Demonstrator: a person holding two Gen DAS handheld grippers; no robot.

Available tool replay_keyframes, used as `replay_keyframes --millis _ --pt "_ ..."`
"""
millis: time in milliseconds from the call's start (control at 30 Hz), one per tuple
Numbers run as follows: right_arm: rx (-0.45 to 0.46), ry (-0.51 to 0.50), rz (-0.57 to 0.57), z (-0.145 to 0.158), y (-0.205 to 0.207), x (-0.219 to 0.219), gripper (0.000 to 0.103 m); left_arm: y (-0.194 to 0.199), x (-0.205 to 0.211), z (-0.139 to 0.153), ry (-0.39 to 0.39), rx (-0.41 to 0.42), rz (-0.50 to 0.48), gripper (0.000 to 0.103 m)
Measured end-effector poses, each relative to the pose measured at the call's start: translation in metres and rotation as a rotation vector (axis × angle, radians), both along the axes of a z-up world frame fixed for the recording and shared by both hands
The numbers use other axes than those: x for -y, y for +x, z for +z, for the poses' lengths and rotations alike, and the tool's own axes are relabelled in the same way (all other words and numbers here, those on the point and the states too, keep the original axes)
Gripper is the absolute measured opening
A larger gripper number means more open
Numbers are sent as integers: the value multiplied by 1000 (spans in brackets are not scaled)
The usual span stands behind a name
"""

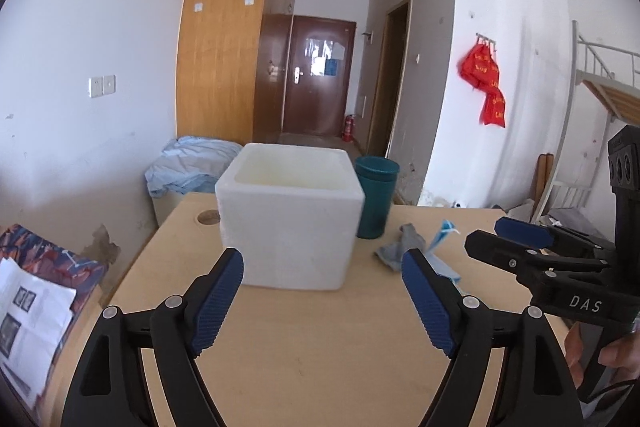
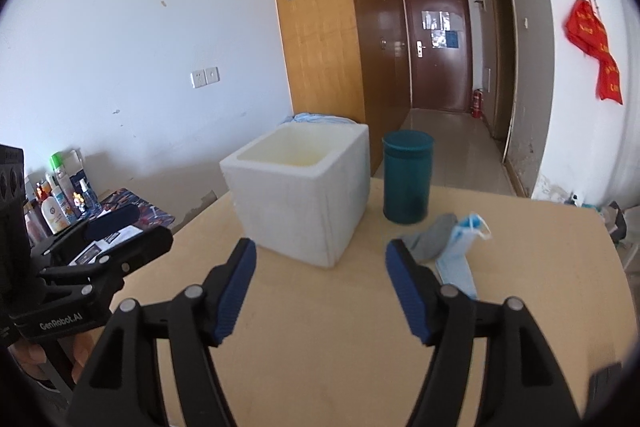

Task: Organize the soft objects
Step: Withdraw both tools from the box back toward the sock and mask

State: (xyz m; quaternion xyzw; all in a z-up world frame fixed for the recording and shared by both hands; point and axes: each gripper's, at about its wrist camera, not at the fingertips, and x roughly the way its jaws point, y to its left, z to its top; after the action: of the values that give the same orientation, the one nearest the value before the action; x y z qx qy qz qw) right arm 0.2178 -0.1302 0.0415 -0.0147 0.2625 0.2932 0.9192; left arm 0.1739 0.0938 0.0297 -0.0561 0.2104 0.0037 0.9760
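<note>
A white foam box point(image 1: 290, 217) point(image 2: 302, 187), open at the top, stands on the wooden table point(image 1: 320, 347) point(image 2: 520, 287). To its right lie a grey cloth point(image 1: 400, 247) point(image 2: 430, 235) and a light blue face mask point(image 1: 442, 247) point(image 2: 460, 251). My left gripper point(image 1: 322, 291) is open and empty, in front of the box. My right gripper point(image 2: 320, 287) is open and empty, its right finger beside the cloth and mask. Each gripper also shows in the other's view, the right one point(image 1: 516, 239) and the left one point(image 2: 120, 227).
A dark teal cup point(image 1: 376, 197) point(image 2: 407, 177) stands right of the box. A round hole point(image 1: 208, 217) is in the table's far left. Bottles point(image 2: 60, 195) and papers point(image 1: 28, 319) lie on a surface left of the table. Bedding point(image 1: 192, 163) lies behind.
</note>
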Motion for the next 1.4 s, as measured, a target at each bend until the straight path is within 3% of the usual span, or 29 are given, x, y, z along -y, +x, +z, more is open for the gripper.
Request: replay_keyframes --millis 200,400,800,967,1167,1400 --pt "8 38 -28 -11 -36 28 75 -45 28 -9 12 46 -40 94" --pt "18 63 -74 -22 -67 54 83 -77 59 -17 43 55 -90 98" --pt "59 92 -179 -41 -129 105 87 -120 89 -45 19 76 -166 98" --pt "54 94 -203 -50 -149 116 87 -135 91 -54 -58 73 -177 98" --pt "64 73 -196 -56 -167 118 87 -153 102 -67 -34 94 -166 100" --pt "69 60 -192 -62 -161 119 87 -147 119 -66 11 121 -210 100"
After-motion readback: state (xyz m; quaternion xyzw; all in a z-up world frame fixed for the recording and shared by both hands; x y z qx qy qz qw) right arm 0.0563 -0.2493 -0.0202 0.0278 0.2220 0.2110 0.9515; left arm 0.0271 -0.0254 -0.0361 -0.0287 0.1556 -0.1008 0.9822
